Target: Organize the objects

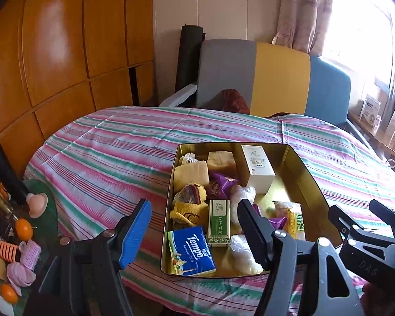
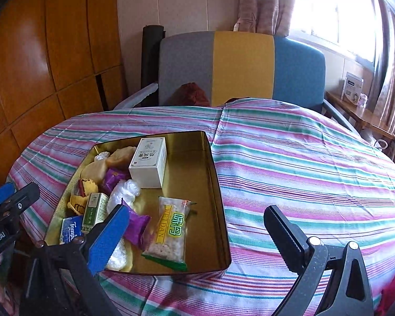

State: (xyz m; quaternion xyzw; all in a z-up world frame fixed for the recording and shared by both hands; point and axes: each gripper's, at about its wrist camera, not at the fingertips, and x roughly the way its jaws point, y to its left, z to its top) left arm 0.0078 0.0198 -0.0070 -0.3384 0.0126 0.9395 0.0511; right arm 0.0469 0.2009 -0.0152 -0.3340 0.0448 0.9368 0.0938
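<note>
1. A round table covered with a pink, green and white striped cloth [image 2: 289, 173] fills most of both views.
2. A gold tin [image 2: 213, 184], open at the top, sits on the cloth toward the table's near edge.
3. Inside the tin, a white box [image 2: 148, 162] stands near the far wall. A blue Tempo tissue pack [image 1: 191, 251] lies in the near left corner, with a green box [image 1: 218, 222] just beside it.
4. A clear Weidan snack packet [image 2: 169, 230] lies by the near wall, touching a purple wrapped sweet [image 2: 135, 225].
5. The left gripper [image 1: 193, 230] hangs above the tin's near left corner, fingers spread wide, holding nothing.
6. The right gripper [image 2: 194, 237] hangs over the tin's near right corner, fingers also spread wide, holding nothing.
7. A grey, yellow and blue chair [image 2: 239, 65] stands beyond the table's far edge.
</note>
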